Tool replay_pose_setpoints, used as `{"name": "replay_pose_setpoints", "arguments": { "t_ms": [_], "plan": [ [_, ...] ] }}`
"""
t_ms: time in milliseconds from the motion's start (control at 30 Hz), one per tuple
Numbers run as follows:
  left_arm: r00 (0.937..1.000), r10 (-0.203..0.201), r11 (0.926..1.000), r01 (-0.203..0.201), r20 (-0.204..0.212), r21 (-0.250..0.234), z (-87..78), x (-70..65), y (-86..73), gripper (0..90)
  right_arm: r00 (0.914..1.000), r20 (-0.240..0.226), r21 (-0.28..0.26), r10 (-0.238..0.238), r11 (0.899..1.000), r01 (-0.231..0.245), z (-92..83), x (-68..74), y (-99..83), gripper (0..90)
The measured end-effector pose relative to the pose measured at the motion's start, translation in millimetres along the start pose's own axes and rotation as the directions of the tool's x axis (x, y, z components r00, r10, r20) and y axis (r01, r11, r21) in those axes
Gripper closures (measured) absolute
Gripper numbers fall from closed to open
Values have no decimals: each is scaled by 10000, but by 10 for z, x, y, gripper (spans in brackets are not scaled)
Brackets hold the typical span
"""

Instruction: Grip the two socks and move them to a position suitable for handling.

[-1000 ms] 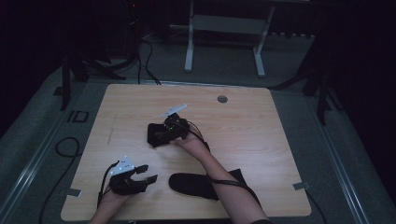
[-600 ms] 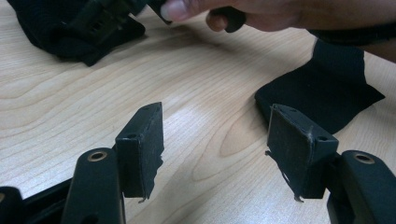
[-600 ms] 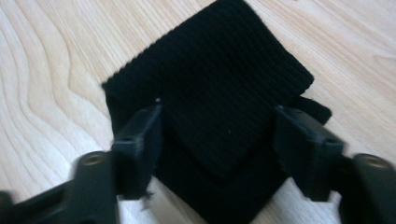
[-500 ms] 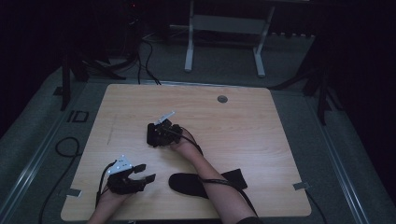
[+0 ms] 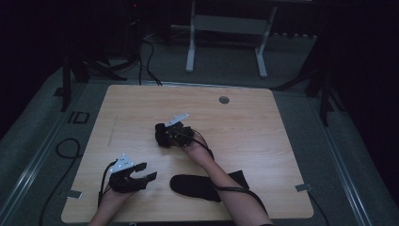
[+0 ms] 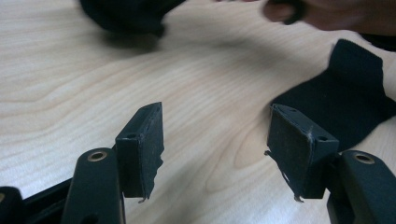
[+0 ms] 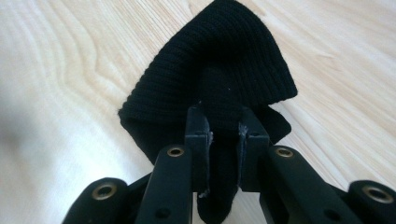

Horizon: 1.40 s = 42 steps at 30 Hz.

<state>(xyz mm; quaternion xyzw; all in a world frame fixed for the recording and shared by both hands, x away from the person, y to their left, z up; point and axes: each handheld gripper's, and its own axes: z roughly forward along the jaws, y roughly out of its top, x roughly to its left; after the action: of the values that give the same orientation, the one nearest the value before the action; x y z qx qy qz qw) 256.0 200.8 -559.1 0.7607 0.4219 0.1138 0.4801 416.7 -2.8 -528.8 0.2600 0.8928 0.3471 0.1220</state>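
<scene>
The right gripper (image 7: 223,126) is pinching a crumpled black knit sock (image 7: 219,74) near the middle of the tabletop (image 5: 263,127), its jaws having just been closing on the fabric. The left gripper (image 6: 224,149) is hovering at the near left with jaws spread and nothing between them. A second black sock (image 5: 202,186) is lying flat near the front edge.

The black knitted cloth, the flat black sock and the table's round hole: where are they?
black knitted cloth (image 7: 219,70), right gripper view, ribbed upper fold.
flat black sock (image 5: 195,186), high view, rounded end.
round hole (image 5: 224,100), high view, its middle.
</scene>
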Motion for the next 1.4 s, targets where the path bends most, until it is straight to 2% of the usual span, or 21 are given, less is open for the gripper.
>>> {"name": "replay_pose_setpoints", "arguments": {
  "t_ms": [167,200,267,333,467,567,633,700,767,800,867,900,967,1000,1033,1067,1100,1133,1200,1267,1400],
  "plan": [
    [9995,221,9995,-225,-234,-210,41,-43,152,355,9999,-108,-345,-24,9994,20,-403,-37,-164,784],
    [9994,231,9992,-239,-255,-313,52,-58,195,355,9999,34,-376,-128,9992,129,-479,-40,-198,784],
    [9993,305,9985,-314,-214,-449,99,-104,292,354,10000,13,-492,-14,9988,14,-622,-58,-264,783],
    [9981,600,9967,-607,-157,-531,170,-181,398,353,9999,139,-512,42,9987,-35,-739,-70,-319,783],
    [9901,1398,9890,-1403,-140,-471,355,-388,625,330,9993,286,-541,236,9983,-221,-897,-105,-417,783],
    [9798,1994,9790,-1999,-159,-387,507,-539,782,330,9990,392,-492,220,9986,-201,-979,-121,-484,783],
    [9719,2341,9719,-2346,-261,-179,628,-622,862,330,9990,291,-505,334,9982,-319,-1022,-140,-532,782],
    [9606,2745,9616,-2743,-443,89,751,-692,918,330,9987,291,-456,418,9981,-404,-1061,-163,-577,782],
    [9520,3003,9535,-2980,-583,454,871,-734,960,331,9982,387,-408,462,9982,-446,-1098,-189,-622,782],
    [9450,3185,9472,-3143,-745,626,923,-752,975,337,9982,354,-369,482,9982,-468,-1112,-207,-645,782],
    [9320,3479,9362,-3397,-1020,900,1017,-775,1000,394,9978,291,-366,600,9976,-589,-1141,-234,-692,782],
    [9308,3516,9343,-3422,-1000,997,1059,-778,1011,412,9980,296,-317,567,9979,-558,-1152,-238,-713,782],
    [9195,3752,9221,-3576,-1168,1476,1149,-784,1029,463,9979,296,-276,582,9980,-574,-1172,-250,-752,782],
    [9187,3775,9202,-3581,-1162,1584,1185,-785,1030,474,9978,290,-307,600,9978,-591,-1182,-259,-768,782],
    [9189,3764,9207,-3568,-1182,1584,1211,-790,1028,522,9972,247,-347,699,9970,-691,-1194,-270,-782,782],
    [9161,3825,9173,-3609,-1205,1682,1234,-793,1028,594,9965,194,-400,808,9960,-800,-1207,-284,-793,782],
    [9148,3834,9176,-3618,-1269,1646,1248,-797,1027,634,9965,210,-441,815,9958,-805,-1219,-298,-803,782],
    [9179,3777,9201,-3575,-1214,1598,1254,-794,1027,742,9962,203,-470,842,9954,-831,-1231,-308,-812,781],
    [9262,3584,9285,-3406,-1168,1482,1266,-800,1027,826,9958,121,-503,908,9947,-900,-1251,-329,-830,781],
    [9308,3433,9340,-3243,-1254,1499,1266,-803,1028,839,9958,89,-531,913,9945,-907,-1263,-342,-851,780],
    [9447,3079,9453,-2903,-1132,1484,1238,-771,1015,841,9941,-139,-648,1075,9920,-1082,-1279,-357,-909,777]
  ]
}}
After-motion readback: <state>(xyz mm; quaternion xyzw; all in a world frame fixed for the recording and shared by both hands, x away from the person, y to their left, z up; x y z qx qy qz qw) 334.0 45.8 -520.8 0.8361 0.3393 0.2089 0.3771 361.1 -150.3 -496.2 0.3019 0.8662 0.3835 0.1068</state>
